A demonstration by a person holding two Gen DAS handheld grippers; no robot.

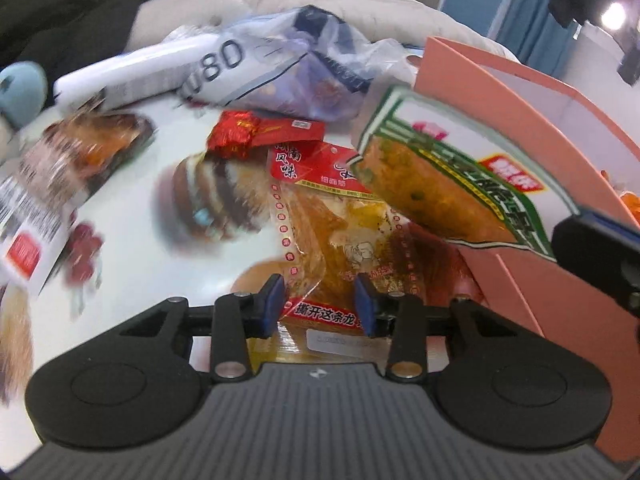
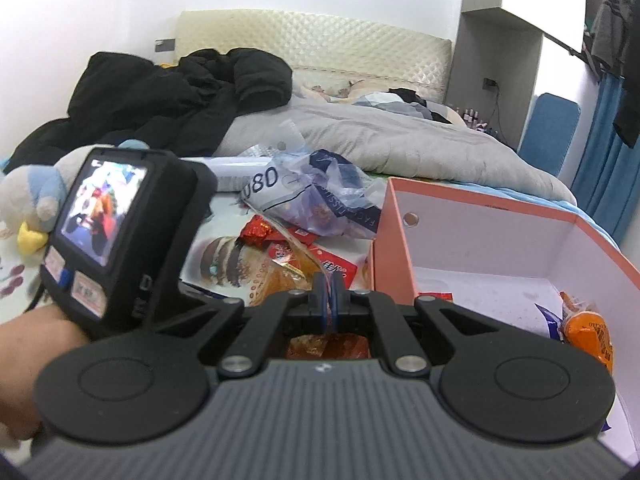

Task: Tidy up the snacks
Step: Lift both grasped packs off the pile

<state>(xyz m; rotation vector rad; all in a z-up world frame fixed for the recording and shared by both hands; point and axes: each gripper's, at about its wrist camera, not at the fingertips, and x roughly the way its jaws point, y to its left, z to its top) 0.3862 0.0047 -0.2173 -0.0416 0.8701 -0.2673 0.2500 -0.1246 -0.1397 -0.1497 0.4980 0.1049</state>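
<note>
We judge the pink box point(image 2: 394, 240), just right of both grippers, stiff and roomy. The red-topped snack packet point(image 1: 344, 236) lies on the desk point(image 1: 132, 216), flat, light and slippery; its bottom seam sits between the left gripper point(image 1: 320, 304), whose fingers stand apart. The right gripper point(image 2: 329, 300) is clenched on a green-edged packet point(image 1: 448, 184) overhanging it.

Printed tabletop point(image 1: 132, 216), crowded with snacks.
Red-topped packet point(image 1: 340, 224), red foil pack point(image 1: 240, 136), plastic bag point(image 1: 288, 72), pink box point(image 1: 532, 280) all resting here.
</note>
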